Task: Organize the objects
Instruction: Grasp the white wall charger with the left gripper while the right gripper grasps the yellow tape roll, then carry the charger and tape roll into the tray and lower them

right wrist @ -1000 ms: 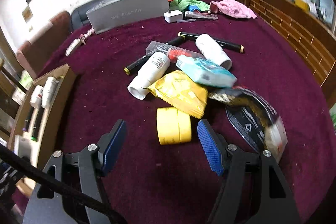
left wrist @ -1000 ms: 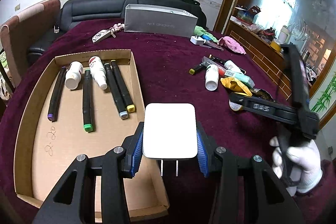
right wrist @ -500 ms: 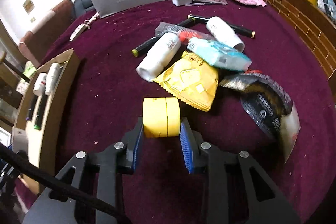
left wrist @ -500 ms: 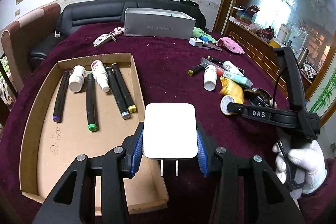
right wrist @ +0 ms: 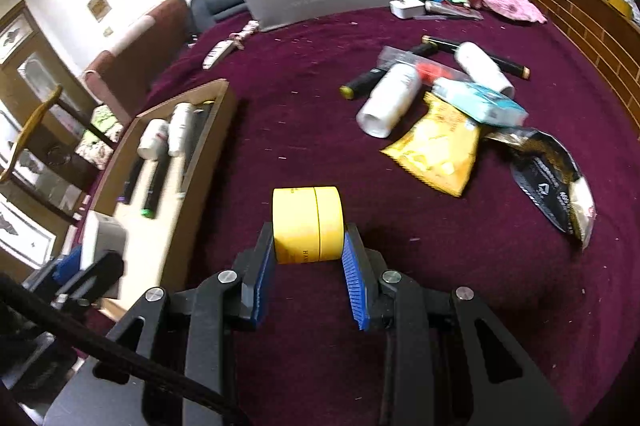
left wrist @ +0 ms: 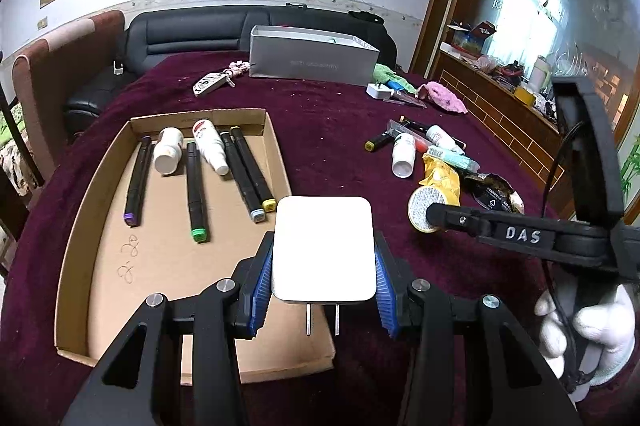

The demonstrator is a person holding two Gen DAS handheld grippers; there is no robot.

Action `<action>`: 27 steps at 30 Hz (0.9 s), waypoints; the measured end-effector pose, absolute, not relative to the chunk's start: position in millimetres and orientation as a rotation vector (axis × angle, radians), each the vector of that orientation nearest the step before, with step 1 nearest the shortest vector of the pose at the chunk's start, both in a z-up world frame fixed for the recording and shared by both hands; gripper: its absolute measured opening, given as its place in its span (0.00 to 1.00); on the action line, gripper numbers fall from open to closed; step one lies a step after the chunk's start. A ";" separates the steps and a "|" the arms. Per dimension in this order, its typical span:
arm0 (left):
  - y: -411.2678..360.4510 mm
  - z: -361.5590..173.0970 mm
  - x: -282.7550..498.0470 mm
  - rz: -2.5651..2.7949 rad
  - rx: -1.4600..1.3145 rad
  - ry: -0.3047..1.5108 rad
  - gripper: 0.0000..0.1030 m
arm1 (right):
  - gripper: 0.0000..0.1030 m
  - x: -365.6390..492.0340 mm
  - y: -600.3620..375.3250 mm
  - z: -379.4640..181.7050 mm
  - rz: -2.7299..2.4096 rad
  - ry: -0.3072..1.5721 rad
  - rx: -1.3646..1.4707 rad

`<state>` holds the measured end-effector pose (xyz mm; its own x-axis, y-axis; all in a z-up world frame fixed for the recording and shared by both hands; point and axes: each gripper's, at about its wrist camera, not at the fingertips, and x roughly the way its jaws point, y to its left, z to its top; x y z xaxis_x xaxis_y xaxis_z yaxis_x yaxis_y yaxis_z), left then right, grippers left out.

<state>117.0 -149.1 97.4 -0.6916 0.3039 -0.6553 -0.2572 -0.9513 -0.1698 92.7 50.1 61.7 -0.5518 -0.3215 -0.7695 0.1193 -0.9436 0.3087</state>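
Note:
My left gripper [left wrist: 323, 286] is shut on a white plug charger [left wrist: 323, 246], prongs toward me, held above the near right corner of the cardboard tray [left wrist: 92, 194]. The tray holds several black markers [left wrist: 196, 186] and two white bottles [left wrist: 168, 156]. My right gripper [right wrist: 308, 266] is shut on a yellow round jar [right wrist: 307, 224] and holds it above the maroon tablecloth [right wrist: 304, 114]; the jar also shows in the left wrist view [left wrist: 420, 212].
A pile lies on the right of the table: a white bottle [right wrist: 388, 100], a yellow packet [right wrist: 438, 146], a teal pack [right wrist: 484, 102], a black packet [right wrist: 552, 178], markers [right wrist: 364, 80]. A grey box [left wrist: 312, 60], keys [left wrist: 212, 82], a small white charger [left wrist: 378, 90] and cloths stand at the back.
My right gripper closed on the yellow jar, lifted it and moved left toward the tray. My left gripper kept holding the charger and rose slightly.

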 end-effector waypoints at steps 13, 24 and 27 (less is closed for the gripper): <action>-194.9 98.1 107.5 2.719 -1.042 -0.163 0.38 | 0.29 82.2 -1.7 85.5 -2.453 -0.297 1.265; -236.5 88.4 91.0 2.771 -1.093 -0.216 0.38 | 0.29 63.8 -44.1 83.3 -2.372 -0.269 1.264; -248.4 89.7 83.0 2.774 -1.106 -0.237 0.38 | 0.29 59.7 -51.2 81.9 -2.359 -0.265 1.269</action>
<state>83.0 -248.4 89.7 -0.7180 0.1927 -0.6689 -0.0767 -0.9770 -0.1992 59.7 -51.2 81.9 -0.4781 -0.4687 -0.7428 0.2926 -0.8824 0.3685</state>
